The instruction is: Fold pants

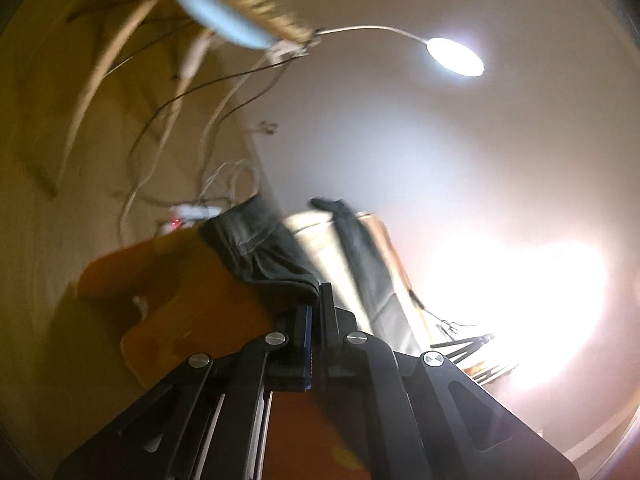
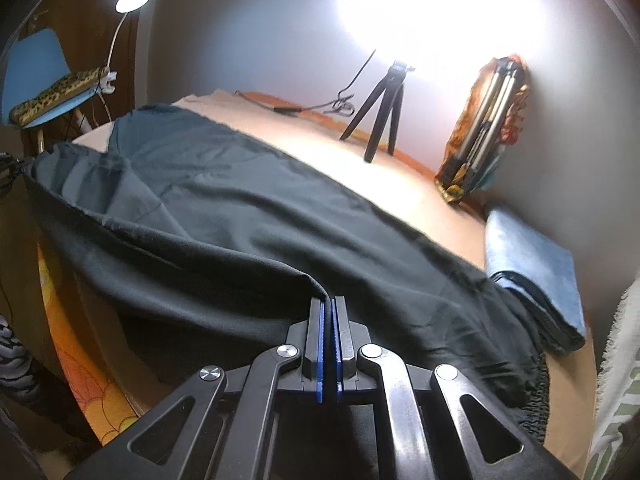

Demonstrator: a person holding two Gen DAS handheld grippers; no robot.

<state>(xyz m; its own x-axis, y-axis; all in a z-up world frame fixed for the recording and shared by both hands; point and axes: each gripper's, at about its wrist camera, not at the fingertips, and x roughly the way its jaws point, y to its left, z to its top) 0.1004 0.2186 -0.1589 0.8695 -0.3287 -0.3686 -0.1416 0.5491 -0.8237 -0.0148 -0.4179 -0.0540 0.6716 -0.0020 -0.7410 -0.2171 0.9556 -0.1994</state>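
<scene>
Both grippers had cloth pinched between closed jaws. The left gripper (image 1: 316,300) was clamped on a bunched end of the pants (image 1: 260,248), which rose toward 11 o'clock from its tips; that view was blurred, so whether the held part was a cuff or a hem could not be told. The right gripper (image 2: 329,308) was shut on a raised fold of the same pants (image 2: 240,208), the blue pads (image 2: 319,344) meeting with only thin fabric between them.

Most of the dark garment lay spread across the bed (image 2: 360,160), running from 9 o'clock down to 4 o'clock in the right view, with a gathered, elastic-looking band at 4 o'clock near the edge. A folded blue towel (image 2: 532,256) sat just beside it at 3 o'clock, and a tripod (image 2: 378,120) stood well apart at 12 o'clock.

Judging by the soft ridges and the way the pinched edge tented, the fabric seemed light, limp and somewhat slick; it would likely sag between two holds and slide on itself. Gripping at seams, the waistband or the leg hems, where layers were thicker, seemed safest, with both layers caught together so the fold stayed even.
</scene>
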